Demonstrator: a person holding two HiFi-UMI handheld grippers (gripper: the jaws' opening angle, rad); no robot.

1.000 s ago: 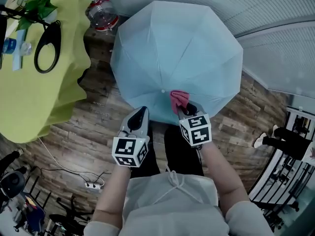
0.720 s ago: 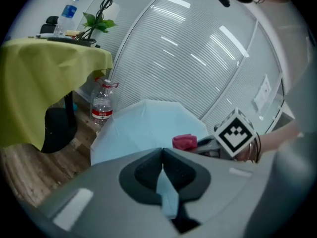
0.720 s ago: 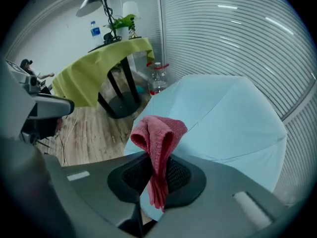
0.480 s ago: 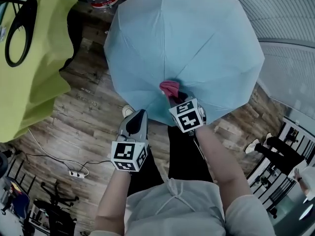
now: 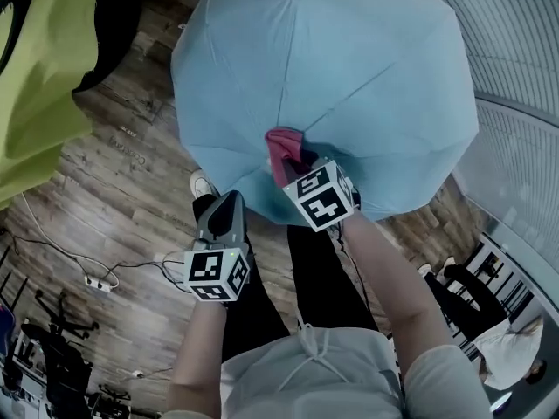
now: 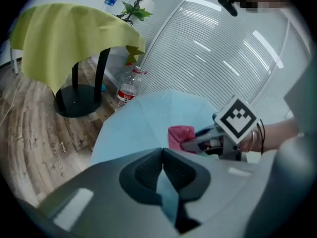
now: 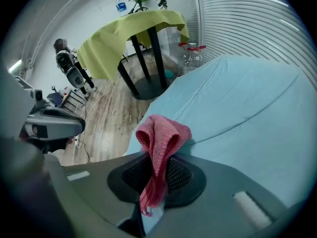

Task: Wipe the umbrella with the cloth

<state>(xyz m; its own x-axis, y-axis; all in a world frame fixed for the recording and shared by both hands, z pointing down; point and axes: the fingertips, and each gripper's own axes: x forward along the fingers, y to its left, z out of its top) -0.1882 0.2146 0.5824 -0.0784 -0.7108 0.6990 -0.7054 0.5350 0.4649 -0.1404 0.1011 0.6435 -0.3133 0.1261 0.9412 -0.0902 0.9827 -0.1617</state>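
Note:
An open light-blue umbrella [image 5: 349, 59] fills the upper head view, canopy up. A pink cloth [image 5: 281, 147] lies bunched on the canopy near its middle, and my right gripper [image 5: 295, 162] is shut on it. In the right gripper view the cloth [image 7: 161, 138] stands up from between the jaws against the umbrella [image 7: 247, 113]. My left gripper [image 5: 229, 201] sits at the canopy's near edge. Its jaws [image 6: 162, 155] are closed with a strip of blue fabric between them. From there I see the umbrella [image 6: 148, 123], the cloth [image 6: 181, 135] and the right gripper [image 6: 190, 144].
A table under a yellow-green cover [image 5: 35, 59] stands at the left, with a black pedestal foot [image 6: 74, 100]. A water bottle [image 6: 128, 88] stands on the wood floor beside it. A power strip [image 5: 96, 279] and cables lie at the left. A slatted wall [image 5: 524, 42] runs behind.
The view has swung, so the umbrella fills more of it and the table slides off left. The right gripper has drawn the cloth leftward across the canopy. The left gripper stays at the edge.

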